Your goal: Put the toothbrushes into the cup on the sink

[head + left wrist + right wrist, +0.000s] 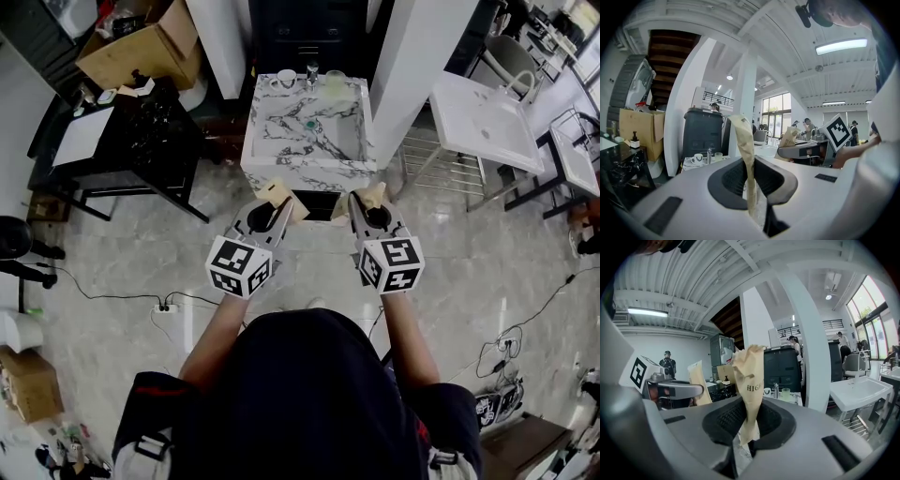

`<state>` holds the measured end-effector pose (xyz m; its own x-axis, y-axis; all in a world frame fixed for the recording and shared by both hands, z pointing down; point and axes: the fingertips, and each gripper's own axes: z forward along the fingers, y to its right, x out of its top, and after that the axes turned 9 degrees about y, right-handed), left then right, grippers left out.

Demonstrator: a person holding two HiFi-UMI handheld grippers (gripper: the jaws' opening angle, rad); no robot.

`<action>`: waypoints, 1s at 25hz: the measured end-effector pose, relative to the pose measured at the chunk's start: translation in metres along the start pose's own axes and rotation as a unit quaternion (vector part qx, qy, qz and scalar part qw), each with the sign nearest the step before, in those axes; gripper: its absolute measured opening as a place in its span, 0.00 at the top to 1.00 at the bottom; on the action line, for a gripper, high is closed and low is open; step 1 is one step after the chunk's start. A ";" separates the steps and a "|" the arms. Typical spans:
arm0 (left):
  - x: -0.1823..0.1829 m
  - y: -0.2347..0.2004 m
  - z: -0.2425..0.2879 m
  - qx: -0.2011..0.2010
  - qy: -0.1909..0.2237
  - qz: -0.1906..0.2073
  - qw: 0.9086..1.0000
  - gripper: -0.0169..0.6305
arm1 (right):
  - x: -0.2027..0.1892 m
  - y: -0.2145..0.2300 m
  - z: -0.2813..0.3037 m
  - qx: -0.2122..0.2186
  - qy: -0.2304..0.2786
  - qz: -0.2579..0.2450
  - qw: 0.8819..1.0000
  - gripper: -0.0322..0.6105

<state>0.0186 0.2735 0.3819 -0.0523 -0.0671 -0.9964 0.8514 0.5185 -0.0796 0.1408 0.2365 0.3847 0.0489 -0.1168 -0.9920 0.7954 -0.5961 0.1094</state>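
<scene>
Grey marbled floor (112,272) runs around a marble sink (281,167) just ahead of the person. A black desk (122,131) stands to the sink's left and a white basin (478,117) to its right. On the sink's far rim stand a white mug (286,79), a tap (311,70) and a pale green cup (335,82). I cannot tell which vessel the task means, and they are too small to show whether anything is inside.

The left tongs (274,201) are pinched on a slim paper left sleeve (744,145). The right tongs (369,202) are pinched on a crumpled right sleeve (750,378). Both sleeves stand upright and side by side, on the near side of the sink and well apart from the cup. They probably wrap the toothbrushes, though no bristle or handle shows.

So the pick-up looks done for both, and nothing has been delivered. What is left is the carry across the sink to its far rim, then lowering each sleeve into the cup and letting go. Whether the paper has to come off first, I cannot say.
</scene>
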 end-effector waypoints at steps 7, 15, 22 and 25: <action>-0.003 0.010 0.025 0.009 0.002 -0.006 1.000 0.91 | -0.007 0.028 -0.001 0.007 -0.008 0.007 1.000 0.84; -0.006 0.012 0.032 0.015 -0.006 0.000 1.000 0.91 | -0.013 0.036 0.005 0.019 -0.013 0.019 1.000 0.84; -0.012 -0.001 0.044 0.012 -0.009 -0.002 1.000 0.91 | -0.016 0.043 0.020 0.017 -0.016 0.018 1.000 0.84; -0.013 -0.011 0.055 0.010 -0.009 -0.002 1.000 0.91 | -0.017 0.048 0.033 0.017 -0.017 0.018 1.000 0.84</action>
<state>0.0387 0.2223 0.3975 -0.0461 -0.0854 -0.9953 0.8618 0.5004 -0.0828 0.1583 0.1830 0.4092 0.0569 -0.1655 -0.9846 0.7729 -0.6170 0.1484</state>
